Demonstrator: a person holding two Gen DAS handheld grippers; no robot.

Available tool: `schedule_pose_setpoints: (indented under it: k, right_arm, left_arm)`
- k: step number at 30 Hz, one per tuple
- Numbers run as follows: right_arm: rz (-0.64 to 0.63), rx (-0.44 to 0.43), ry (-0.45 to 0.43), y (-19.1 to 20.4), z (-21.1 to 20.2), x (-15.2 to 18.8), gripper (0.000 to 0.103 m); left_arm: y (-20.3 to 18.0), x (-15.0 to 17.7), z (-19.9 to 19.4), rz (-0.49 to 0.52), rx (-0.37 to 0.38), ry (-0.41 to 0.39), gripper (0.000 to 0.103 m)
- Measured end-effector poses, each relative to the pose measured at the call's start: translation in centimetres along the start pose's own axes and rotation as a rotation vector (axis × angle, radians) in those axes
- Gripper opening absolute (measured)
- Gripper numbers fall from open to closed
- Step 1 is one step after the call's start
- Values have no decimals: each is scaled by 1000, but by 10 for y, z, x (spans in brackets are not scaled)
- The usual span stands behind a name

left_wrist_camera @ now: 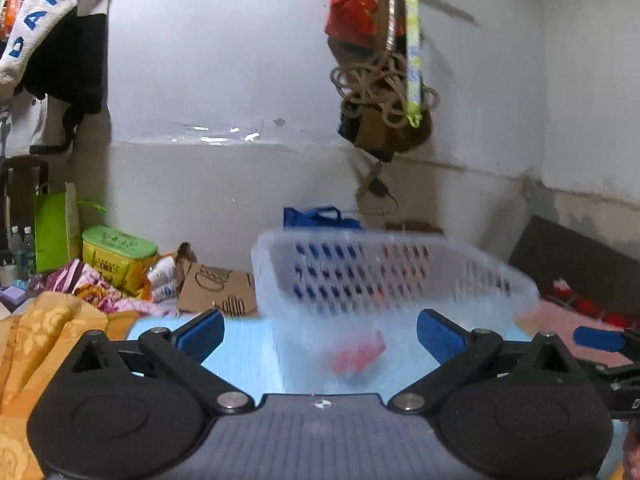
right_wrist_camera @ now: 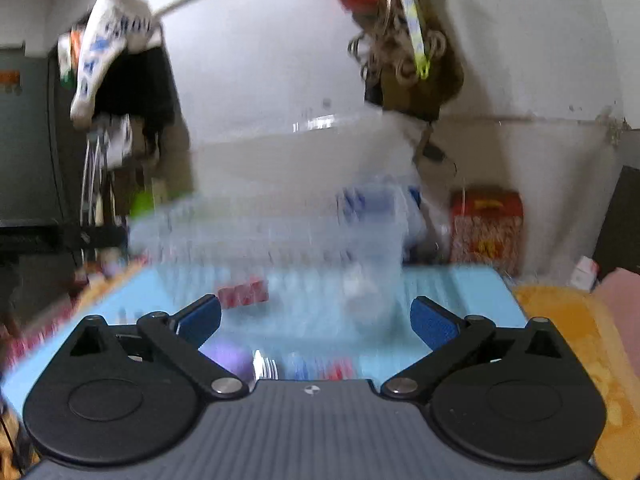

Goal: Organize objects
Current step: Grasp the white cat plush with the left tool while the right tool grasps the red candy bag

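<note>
Translucent basket blurred, its red contents unreadable.

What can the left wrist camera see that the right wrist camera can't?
Only the left wrist view shows the green-lidded box, the brown cardboard piece and a blue fingertip of the other gripper at the right edge.

Only the right wrist view shows the red patterned gift box by the wall and a blurry purple thing near the camera.

Both show the clear plastic basket on the light blue tabletop, something red seen through the basket, the hanging bags and rope, and an open, empty hand-held gripper: left, right.
</note>
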State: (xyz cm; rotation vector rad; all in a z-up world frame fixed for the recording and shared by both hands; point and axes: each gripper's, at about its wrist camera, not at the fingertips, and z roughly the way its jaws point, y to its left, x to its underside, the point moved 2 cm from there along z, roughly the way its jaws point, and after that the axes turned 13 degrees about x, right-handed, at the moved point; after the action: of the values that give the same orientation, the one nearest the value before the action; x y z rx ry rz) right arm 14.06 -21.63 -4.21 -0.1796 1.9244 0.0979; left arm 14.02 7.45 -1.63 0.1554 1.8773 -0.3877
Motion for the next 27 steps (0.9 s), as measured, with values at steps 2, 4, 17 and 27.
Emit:
schedule_pose_setpoints:
  k: [2,4,17,27]
  right_arm:
    - [-54,35,-11,-2,-5,12,103]
    - [-73,39,-6,-5,-4,19,103]
    - [-2,-98,106,-16,10,51,94]
    - [-22,-140,128,-8,11,61,69]
  left_arm:
    - [-4,18,-7,29,12,21,103]
    - [-8,28,-4,62,10,49,100]
    - [-7,63,12,65,28,117,98]
    - [1,79,22,55,19,177,98]
